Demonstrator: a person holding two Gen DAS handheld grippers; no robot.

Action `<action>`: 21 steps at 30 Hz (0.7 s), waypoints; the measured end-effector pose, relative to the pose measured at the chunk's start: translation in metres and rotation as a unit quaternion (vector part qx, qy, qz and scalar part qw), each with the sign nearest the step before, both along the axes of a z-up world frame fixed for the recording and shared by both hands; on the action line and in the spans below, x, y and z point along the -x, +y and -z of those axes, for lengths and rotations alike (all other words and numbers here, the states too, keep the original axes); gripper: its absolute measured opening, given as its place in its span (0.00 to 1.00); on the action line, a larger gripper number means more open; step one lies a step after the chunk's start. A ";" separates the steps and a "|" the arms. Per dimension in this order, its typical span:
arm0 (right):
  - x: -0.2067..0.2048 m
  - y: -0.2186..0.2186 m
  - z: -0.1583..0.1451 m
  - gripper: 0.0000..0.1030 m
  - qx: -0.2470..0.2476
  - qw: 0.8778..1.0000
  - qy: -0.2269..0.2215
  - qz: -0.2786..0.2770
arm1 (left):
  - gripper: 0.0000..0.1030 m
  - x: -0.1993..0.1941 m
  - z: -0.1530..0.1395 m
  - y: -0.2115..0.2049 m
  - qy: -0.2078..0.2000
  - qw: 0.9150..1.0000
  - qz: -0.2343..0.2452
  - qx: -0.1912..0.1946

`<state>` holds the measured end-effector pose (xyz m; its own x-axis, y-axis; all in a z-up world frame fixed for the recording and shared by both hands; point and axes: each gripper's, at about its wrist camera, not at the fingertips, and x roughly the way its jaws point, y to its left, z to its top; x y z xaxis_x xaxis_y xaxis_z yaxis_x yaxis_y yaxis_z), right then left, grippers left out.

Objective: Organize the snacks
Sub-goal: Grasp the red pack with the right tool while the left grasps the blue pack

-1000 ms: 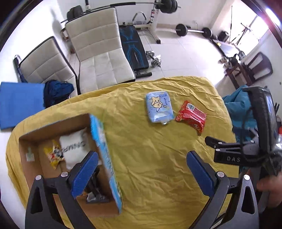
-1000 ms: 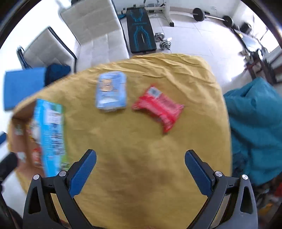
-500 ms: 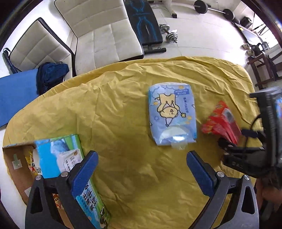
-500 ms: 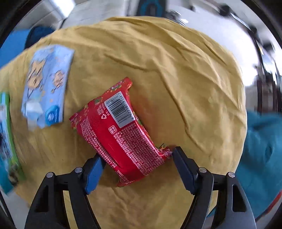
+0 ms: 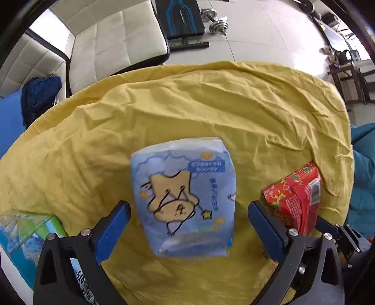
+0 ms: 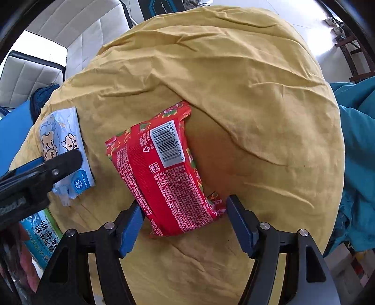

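Note:
A pale blue packet (image 5: 185, 199) with a cartoon animal lies flat on the yellow cloth (image 5: 211, 112). My left gripper (image 5: 188, 211) points down over it, open, one finger on each side with gaps. A red snack packet (image 6: 164, 176) lies barcode side up to its right. My right gripper (image 6: 185, 211) has its jaws closing on that packet's near end, both pads against its edges. The red snack packet (image 5: 297, 201) also shows at the right of the left wrist view, and the pale blue packet (image 6: 63, 136) at the left of the right wrist view, under a finger of the left gripper (image 6: 46, 169).
A blue and green milk carton (image 5: 28, 234) stands at the table's left edge. Beyond the far edge are two white padded chairs (image 5: 112, 40), a weight bench (image 5: 182, 21) and dumbbells. Teal fabric (image 6: 356, 140) hangs off the right side.
Both grippers have dropped closer to the table. The left moved from the cardboard box to straddle the pale blue packet. The right closed from wide open onto the red packet.

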<state>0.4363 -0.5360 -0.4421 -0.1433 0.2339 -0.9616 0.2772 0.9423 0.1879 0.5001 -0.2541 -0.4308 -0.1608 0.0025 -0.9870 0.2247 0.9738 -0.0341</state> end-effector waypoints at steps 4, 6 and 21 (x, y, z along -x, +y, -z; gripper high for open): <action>0.003 0.005 0.005 0.69 0.010 1.000 0.000 -0.002 | 0.71 0.004 0.012 -0.006 0.008 1.000 0.012 -0.013; 0.001 0.010 0.005 0.67 0.019 1.000 -0.002 -0.004 | 0.62 0.008 0.012 -0.003 -0.002 1.000 0.014 -0.012; 0.044 0.044 -0.027 0.46 0.038 0.999 -0.025 -0.012 | 0.49 0.059 -0.042 0.020 -0.049 0.998 0.000 0.029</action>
